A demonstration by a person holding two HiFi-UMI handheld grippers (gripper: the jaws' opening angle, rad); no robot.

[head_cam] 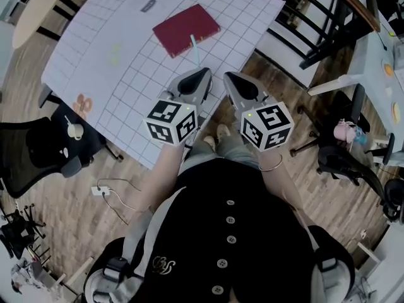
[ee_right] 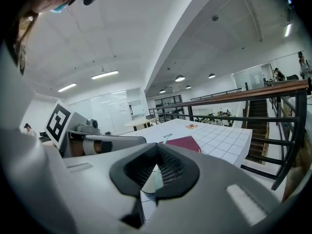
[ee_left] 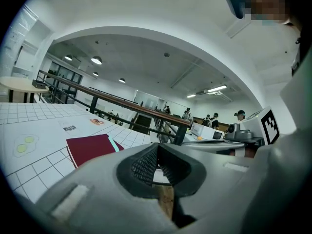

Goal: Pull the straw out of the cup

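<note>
A pale teal straw lies flat, its far end on a dark red book and its near end on the white gridded table. No cup shows in any view. Both grippers hover side by side over the table's near edge, just short of the straw. My left gripper is shut with nothing between its jaws; its view shows the book and straw ahead to the left. My right gripper is also shut and empty, with the straw and book straight ahead.
On the table are a small dark label, faint green marks and an orange print near its left edge. A black chair stands at the left, a dark railing and more chairs at the right.
</note>
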